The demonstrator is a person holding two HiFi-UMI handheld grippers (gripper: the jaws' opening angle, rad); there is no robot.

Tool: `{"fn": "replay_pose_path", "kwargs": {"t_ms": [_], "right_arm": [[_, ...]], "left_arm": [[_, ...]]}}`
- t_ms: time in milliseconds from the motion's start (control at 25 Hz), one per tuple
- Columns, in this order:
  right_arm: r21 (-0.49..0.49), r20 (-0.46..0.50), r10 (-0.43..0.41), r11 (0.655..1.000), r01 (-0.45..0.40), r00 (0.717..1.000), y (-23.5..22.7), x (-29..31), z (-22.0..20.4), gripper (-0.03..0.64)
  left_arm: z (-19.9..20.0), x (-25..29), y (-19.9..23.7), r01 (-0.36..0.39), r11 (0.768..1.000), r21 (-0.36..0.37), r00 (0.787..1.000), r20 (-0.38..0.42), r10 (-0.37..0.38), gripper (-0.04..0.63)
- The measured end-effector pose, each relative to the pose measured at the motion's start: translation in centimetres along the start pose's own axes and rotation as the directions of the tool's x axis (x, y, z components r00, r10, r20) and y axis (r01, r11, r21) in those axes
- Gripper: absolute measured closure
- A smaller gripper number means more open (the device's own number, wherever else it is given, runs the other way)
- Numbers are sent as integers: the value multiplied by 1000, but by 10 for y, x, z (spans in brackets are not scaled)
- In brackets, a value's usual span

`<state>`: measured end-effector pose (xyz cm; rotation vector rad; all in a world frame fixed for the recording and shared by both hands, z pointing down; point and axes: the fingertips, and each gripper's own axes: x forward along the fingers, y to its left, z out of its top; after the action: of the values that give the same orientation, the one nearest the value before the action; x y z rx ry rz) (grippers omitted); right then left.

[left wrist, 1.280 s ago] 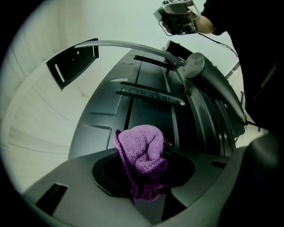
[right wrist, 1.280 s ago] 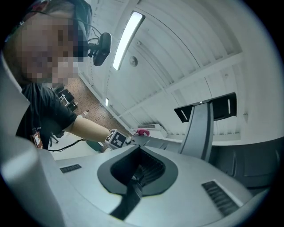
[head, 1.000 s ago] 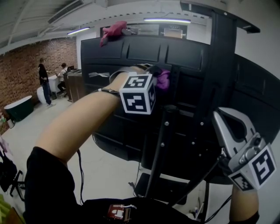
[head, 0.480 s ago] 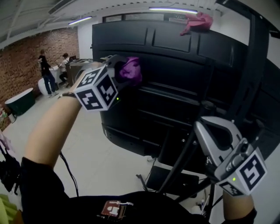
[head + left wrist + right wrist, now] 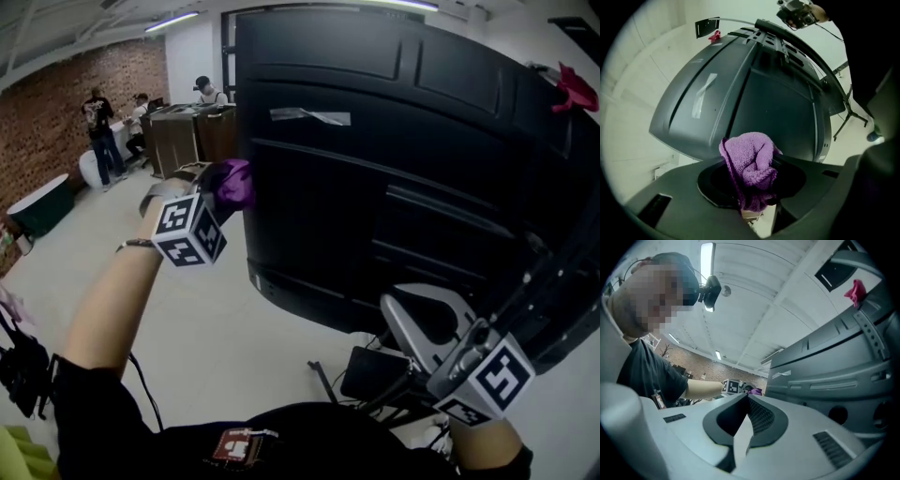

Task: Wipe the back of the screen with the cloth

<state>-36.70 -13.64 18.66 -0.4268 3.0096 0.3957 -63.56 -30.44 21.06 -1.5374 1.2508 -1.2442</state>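
The back of the large black screen [image 5: 394,169] fills the middle and right of the head view. My left gripper [image 5: 217,187] is shut on a crumpled purple cloth [image 5: 232,182], level with the screen's left edge. In the left gripper view the cloth [image 5: 752,166] bulges from the jaws, and the screen [image 5: 754,93] stands a little beyond it. My right gripper [image 5: 405,305] hangs low at the right, below the screen, shut with nothing in it. Its tips [image 5: 745,397] meet in its own view.
A pink cloth [image 5: 574,89] lies on the screen's top edge at the right. A strip of tape [image 5: 309,115] is stuck high on the back. The screen's stand base [image 5: 375,373] sits on the floor. Several people stand by counters [image 5: 192,131] at the far left.
My left gripper has carried the purple cloth leftward across the screen's back, from near the middle to its left edge. The head view has turned left. The right gripper stays low.
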Motion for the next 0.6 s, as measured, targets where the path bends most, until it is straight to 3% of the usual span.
{"fn": "replay_pose_path", "kwargs": {"t_ms": [160, 600], "right_arm": [[23, -43, -6, 1000, 7, 999, 2, 4, -22, 610], [75, -46, -40, 996, 43, 998, -17, -45, -38, 609]], "left_arm": [[10, 25, -13, 23, 999, -26, 999, 44, -22, 436], [95, 39, -26, 20, 999, 50, 999, 40, -22, 436]]}}
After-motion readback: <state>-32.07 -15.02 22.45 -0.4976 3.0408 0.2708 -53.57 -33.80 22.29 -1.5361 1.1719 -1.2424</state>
